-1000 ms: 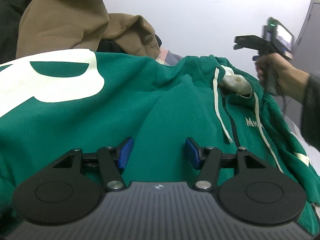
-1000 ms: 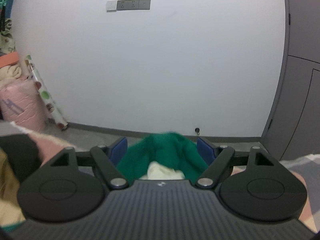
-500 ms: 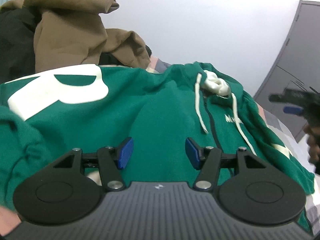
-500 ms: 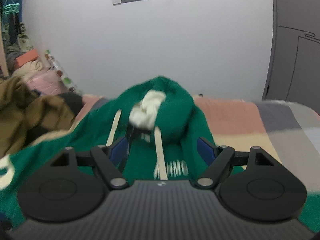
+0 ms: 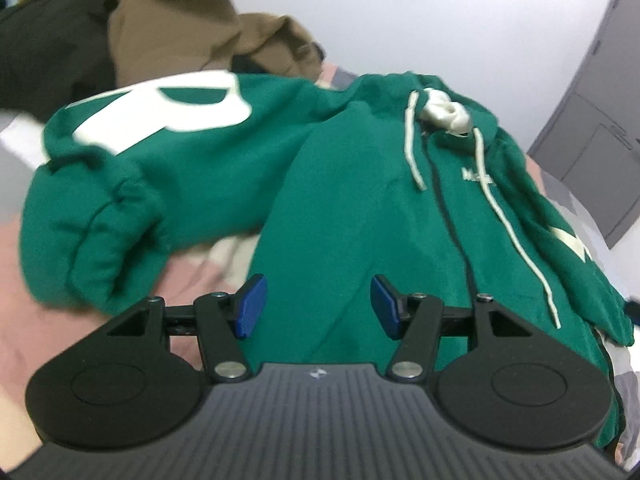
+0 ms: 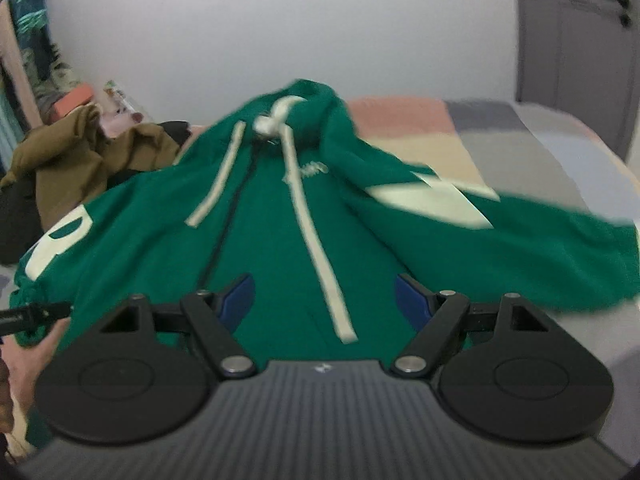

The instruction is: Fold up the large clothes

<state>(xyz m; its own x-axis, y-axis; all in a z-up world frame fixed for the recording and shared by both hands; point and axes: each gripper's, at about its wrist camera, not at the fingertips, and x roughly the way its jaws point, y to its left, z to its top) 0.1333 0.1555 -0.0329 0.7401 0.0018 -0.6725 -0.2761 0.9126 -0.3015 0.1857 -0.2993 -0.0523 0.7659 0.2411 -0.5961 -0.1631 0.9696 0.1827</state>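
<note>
Both grippers hover with their blue-padded jaws spread apart and nothing between them. From the left: a brown garment (image 5: 172,28) is heaped on a black one (image 5: 52,48) at the far left of the bed. Next, the green hoodie (image 5: 340,200) lies front-up on the pink and grey bedcover (image 6: 520,136), its left sleeve bunched, cream drawstrings (image 6: 316,248) trailing down the chest, hood at the far end. The left gripper (image 5: 316,306) sits over the hem; the right gripper (image 6: 324,296) over the lower front. A grey wardrobe (image 5: 600,120) stands at the right.
</note>
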